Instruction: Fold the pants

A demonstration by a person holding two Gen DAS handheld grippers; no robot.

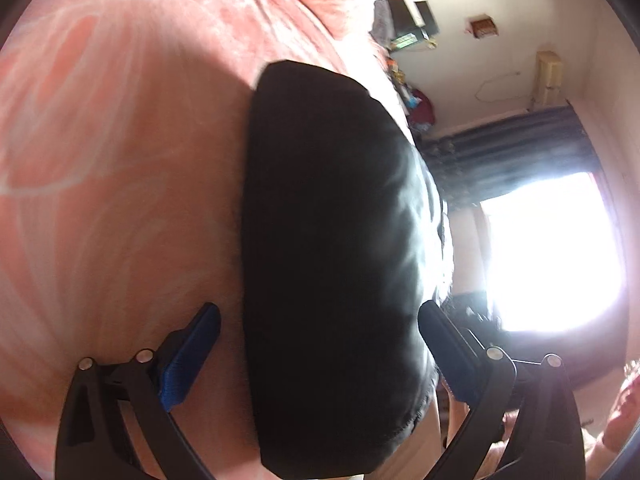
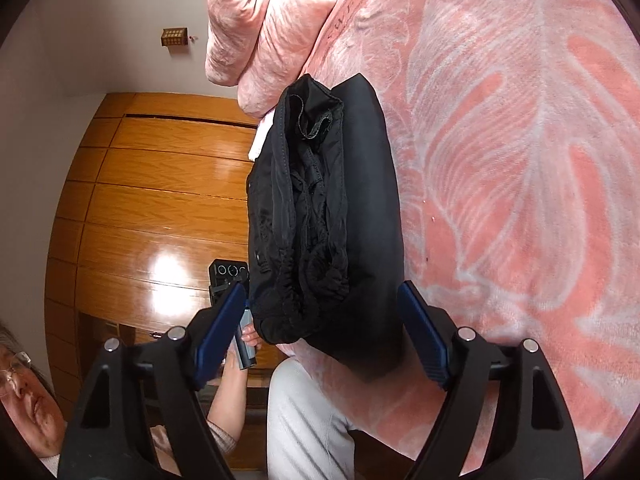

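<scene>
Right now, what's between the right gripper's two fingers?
The folded black pants, lying on the pink blanket. The right gripper stands open around their near end, pads clear of the cloth, as the right wrist view shows.

Folded black pants [image 2: 320, 216] at frame centre on a pink leaf-patterned bed blanket [image 2: 520, 160], waistband facing the camera, right tongs [image 2: 322, 312] spread wide at the lower edge, pads clear of the cloth, wooden wardrobe [image 2: 160, 200] at left, bunched pink quilt [image 2: 260, 28] at top.
</scene>
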